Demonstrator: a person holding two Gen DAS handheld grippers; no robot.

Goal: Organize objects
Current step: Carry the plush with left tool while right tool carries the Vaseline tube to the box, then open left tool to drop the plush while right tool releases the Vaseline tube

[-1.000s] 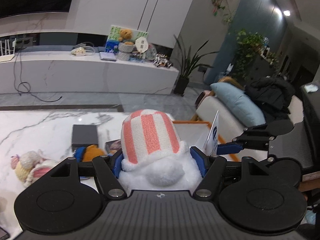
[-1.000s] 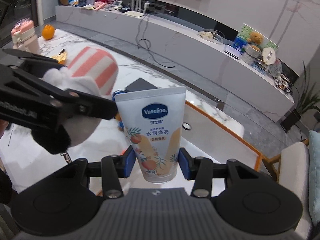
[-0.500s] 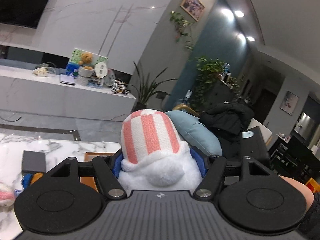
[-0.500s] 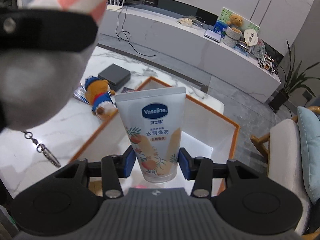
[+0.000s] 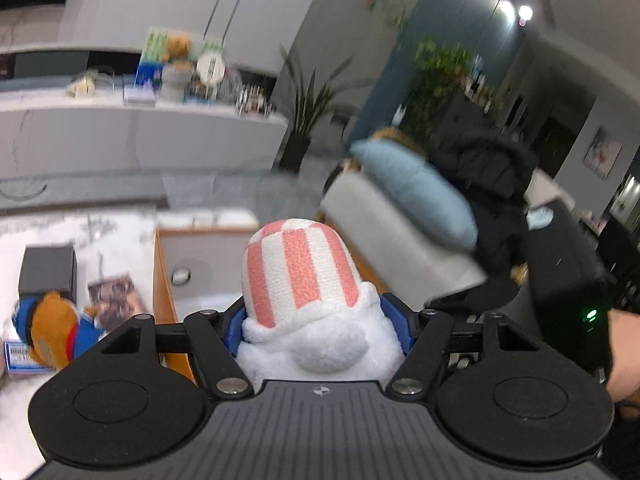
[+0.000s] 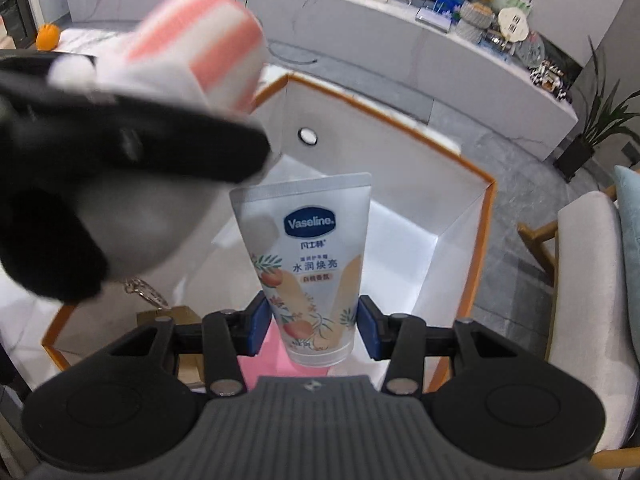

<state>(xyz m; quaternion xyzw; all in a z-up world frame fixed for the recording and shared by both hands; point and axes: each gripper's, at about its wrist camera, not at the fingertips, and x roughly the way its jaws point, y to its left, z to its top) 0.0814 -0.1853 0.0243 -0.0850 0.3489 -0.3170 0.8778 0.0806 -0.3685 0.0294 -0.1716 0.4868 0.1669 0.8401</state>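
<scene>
My left gripper (image 5: 318, 326) is shut on a white plush toy with a pink-and-white striped hat (image 5: 300, 276); it hangs over the near edge of the orange-rimmed white box (image 5: 160, 264). The toy and left gripper also show blurred in the right wrist view (image 6: 192, 60), above the box's left side. My right gripper (image 6: 312, 326) is shut on a Vaseline hand cream tube (image 6: 308, 264), held upright over the open box (image 6: 480, 216). A pink item (image 6: 264, 360) and a small cardboard box (image 6: 176, 316) lie on the box floor.
On the marble table left of the box lie a black case (image 5: 48, 268), a card (image 5: 116, 296), a bear in blue clothes (image 5: 52, 328) and a small blue packet (image 5: 20, 354). A sofa with a blue cushion (image 5: 416, 196) stands beyond the table. An orange (image 6: 47, 34) sits far left.
The left gripper has swung back down with the plush toy over the box. The right gripper has moved further over the box with the tube.
</scene>
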